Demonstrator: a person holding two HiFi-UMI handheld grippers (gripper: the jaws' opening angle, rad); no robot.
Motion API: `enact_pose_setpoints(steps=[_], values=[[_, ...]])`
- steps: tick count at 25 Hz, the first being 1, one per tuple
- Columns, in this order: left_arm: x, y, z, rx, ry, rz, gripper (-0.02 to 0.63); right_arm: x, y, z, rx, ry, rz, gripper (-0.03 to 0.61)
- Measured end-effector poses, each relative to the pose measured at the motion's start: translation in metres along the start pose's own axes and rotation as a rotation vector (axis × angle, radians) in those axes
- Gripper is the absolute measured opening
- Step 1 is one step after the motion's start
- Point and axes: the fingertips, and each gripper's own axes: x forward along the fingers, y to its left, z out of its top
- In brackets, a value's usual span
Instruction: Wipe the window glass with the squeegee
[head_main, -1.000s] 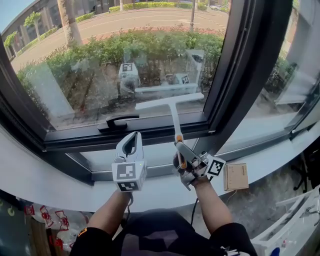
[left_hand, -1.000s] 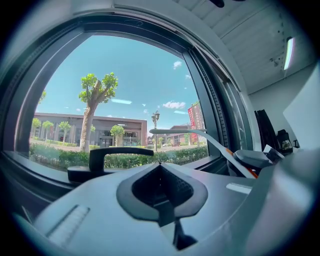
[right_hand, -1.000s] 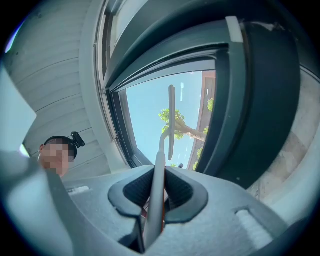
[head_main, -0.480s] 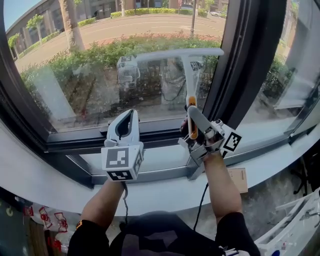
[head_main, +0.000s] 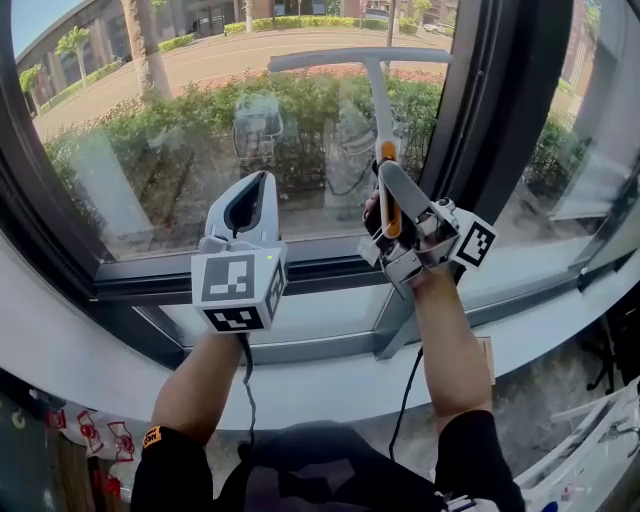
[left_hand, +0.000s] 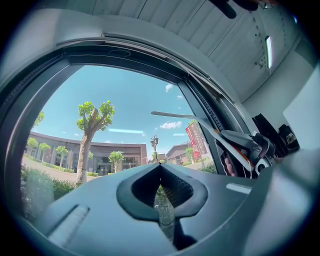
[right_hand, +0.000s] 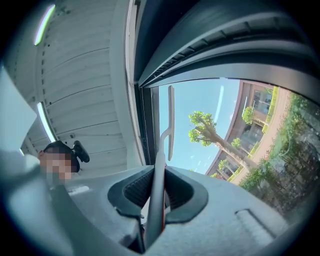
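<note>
To seat the blade high on the window glass, clamps right gripper on the squeegee handle, holds left gripper aside, jaws together, empty.

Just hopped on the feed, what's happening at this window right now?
A window-wiping job is under way. The right tongs are shut on the handle of the squeegee, with its blade held crosswise high up at the window glass. The left tongs are shut and empty, raised beside the right ones in front of the pane.
</note>
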Motion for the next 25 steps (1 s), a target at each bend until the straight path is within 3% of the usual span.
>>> enact_pose_setpoints(steps=[13,19,25], values=[[-0.003,-0.005,-0.032,-0.017,0.066,-0.004,0.018,-0.029,-0.017,-0.017,0.04,-0.024,-0.056,0.049],[-0.018,-0.023,-0.067,-0.024,0.118,-0.039,0.018,-0.057,-0.028,-0.048,0.091,-0.033,-0.092,0.049],[-0.04,-0.029,-0.128,-0.049,0.22,-0.046,0.018,-0.099,-0.039,-0.084,0.136,-0.044,-0.153,0.049]])
